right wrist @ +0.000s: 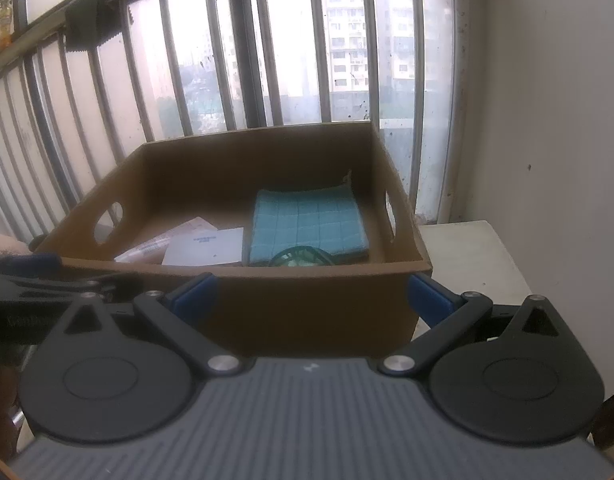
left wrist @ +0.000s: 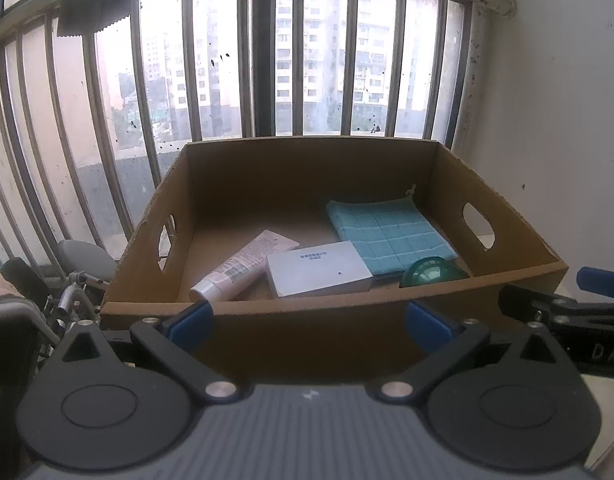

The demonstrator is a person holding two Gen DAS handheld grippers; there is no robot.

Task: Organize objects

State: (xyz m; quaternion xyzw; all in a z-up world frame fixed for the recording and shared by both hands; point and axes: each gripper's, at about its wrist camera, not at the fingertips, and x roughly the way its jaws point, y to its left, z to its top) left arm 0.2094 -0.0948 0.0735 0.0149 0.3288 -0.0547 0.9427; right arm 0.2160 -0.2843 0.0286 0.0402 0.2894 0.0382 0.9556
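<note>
An open cardboard box [left wrist: 339,320] with handle cut-outs stands in front of a barred window. Inside lie a pink-white tube [left wrist: 243,266], a white flat box [left wrist: 317,274], a folded teal cloth [left wrist: 389,234] and a green round object [left wrist: 431,272] by the near wall. My left gripper [left wrist: 309,320] is open and empty, just before the box's near wall. My right gripper [right wrist: 311,294] is open and empty, also before the near wall [right wrist: 307,308]. The cloth [right wrist: 307,222], white box [right wrist: 205,250], tube [right wrist: 159,246] and green object [right wrist: 301,258] show there too.
The box sits on a white table [right wrist: 471,256] next to a white wall [right wrist: 547,120] on the right. A wheelchair-like frame [left wrist: 75,288] stands at the left. The right gripper shows at the right edge of the left view [left wrist: 567,312].
</note>
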